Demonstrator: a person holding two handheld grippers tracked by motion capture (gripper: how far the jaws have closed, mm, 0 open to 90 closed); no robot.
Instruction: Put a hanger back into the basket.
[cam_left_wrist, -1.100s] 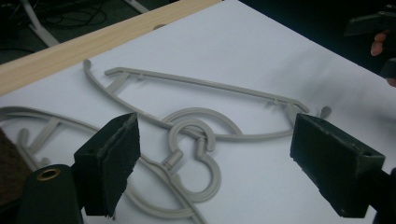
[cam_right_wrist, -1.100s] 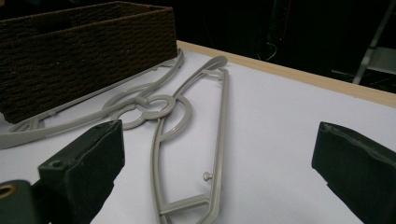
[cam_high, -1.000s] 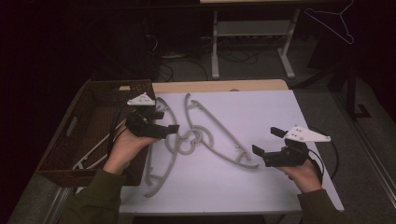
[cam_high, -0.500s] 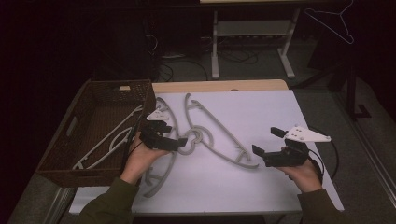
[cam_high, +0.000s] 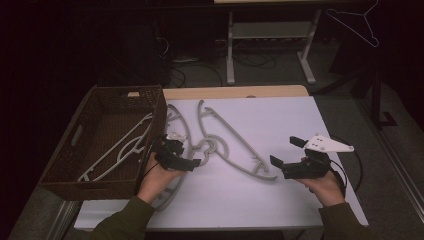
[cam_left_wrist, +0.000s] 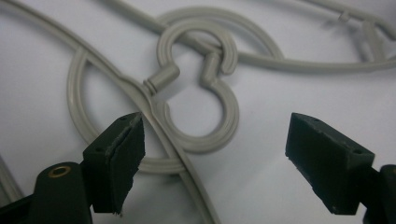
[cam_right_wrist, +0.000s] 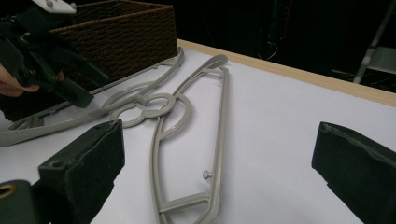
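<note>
White tabletop (cam_high: 280, 125), wood strip at far edge, dark room, metal frame legs behind. No readable writing. Two grey hangers (cam_high: 235, 145) on table, hooks interlinked; more hangers in wicker basket (cam_high: 80, 135), count unclear. Left gripper (cam_high: 192, 162) jaws spread, just been closing, linked hooks (cam_left_wrist: 201, 93) just ahead, untouched. Right gripper (cam_high: 285, 152) jaws spread, empty, hanger's end just ahead.

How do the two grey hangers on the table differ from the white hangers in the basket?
The grey hangers lie flat on the white table, hooks interlocked; the white hangers lie inside the wicker basket. The grey ones are thick and broad; the white ones look thin. Both are clothes hangers lying down.
</note>
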